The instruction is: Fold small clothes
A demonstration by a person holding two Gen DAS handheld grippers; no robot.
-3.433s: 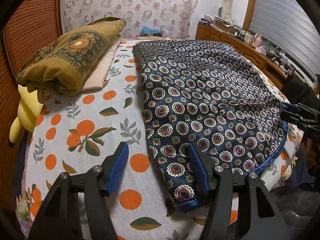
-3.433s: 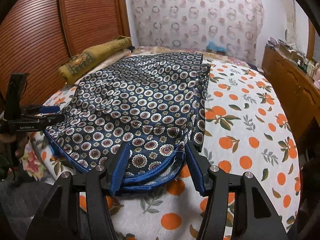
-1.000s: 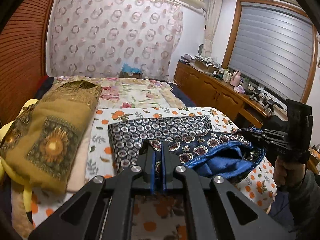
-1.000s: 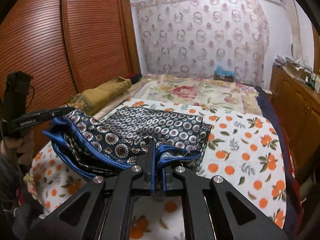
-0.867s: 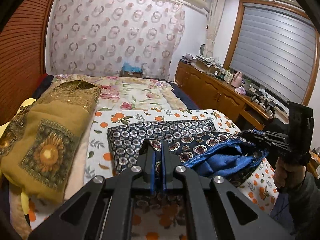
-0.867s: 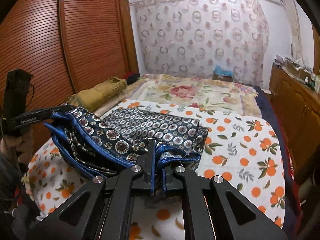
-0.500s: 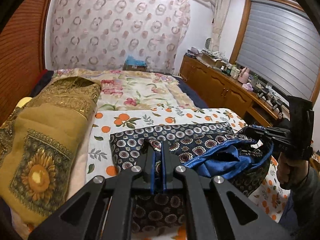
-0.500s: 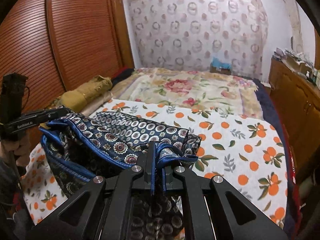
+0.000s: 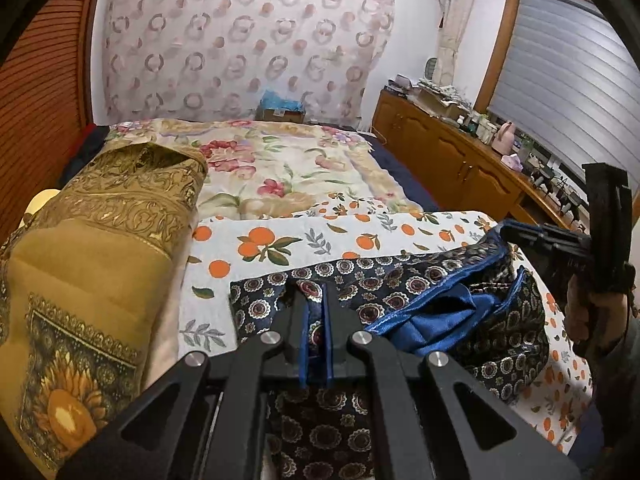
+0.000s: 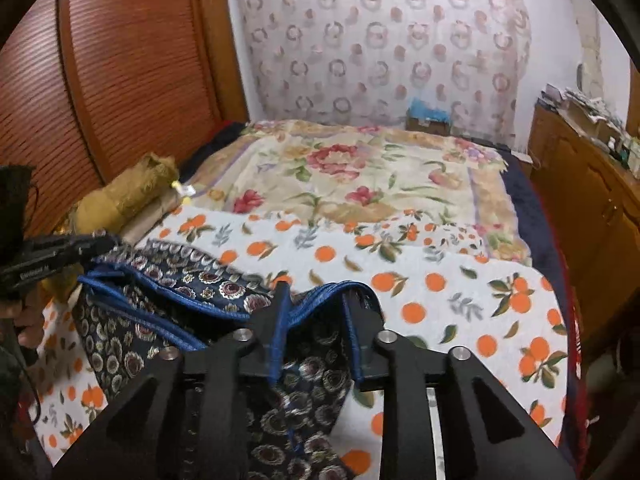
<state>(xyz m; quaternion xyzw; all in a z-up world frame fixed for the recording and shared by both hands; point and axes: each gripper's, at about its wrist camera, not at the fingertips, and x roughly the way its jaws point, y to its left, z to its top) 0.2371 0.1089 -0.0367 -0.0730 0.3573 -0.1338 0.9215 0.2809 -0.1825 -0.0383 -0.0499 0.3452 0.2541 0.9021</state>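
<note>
A navy garment [image 9: 404, 292] with round medallion print and blue lining lies half folded on the orange-print sheet [image 9: 280, 240]. My left gripper [image 9: 314, 304] is shut on its near left hem corner. In the right wrist view my right gripper [image 10: 316, 300] has its jaws parted, with the blue hem [image 10: 320, 292] draped loosely between them above the garment [image 10: 208, 280]. The right gripper also shows at the right edge of the left wrist view [image 9: 520, 232], and the left gripper at the left edge of the right wrist view [image 10: 100, 246].
A folded mustard blanket [image 9: 100, 248] lies along the left of the bed. A floral quilt [image 9: 280, 172] covers the far half. Wooden cabinets [image 9: 460, 160] with clutter run along the right. A wooden louvred wardrobe [image 10: 120, 60] stands at the left.
Both grippers carried the near hem forward over the garment toward its far edge. The right gripper's jaws have opened from shut on the hem; the left stays shut.
</note>
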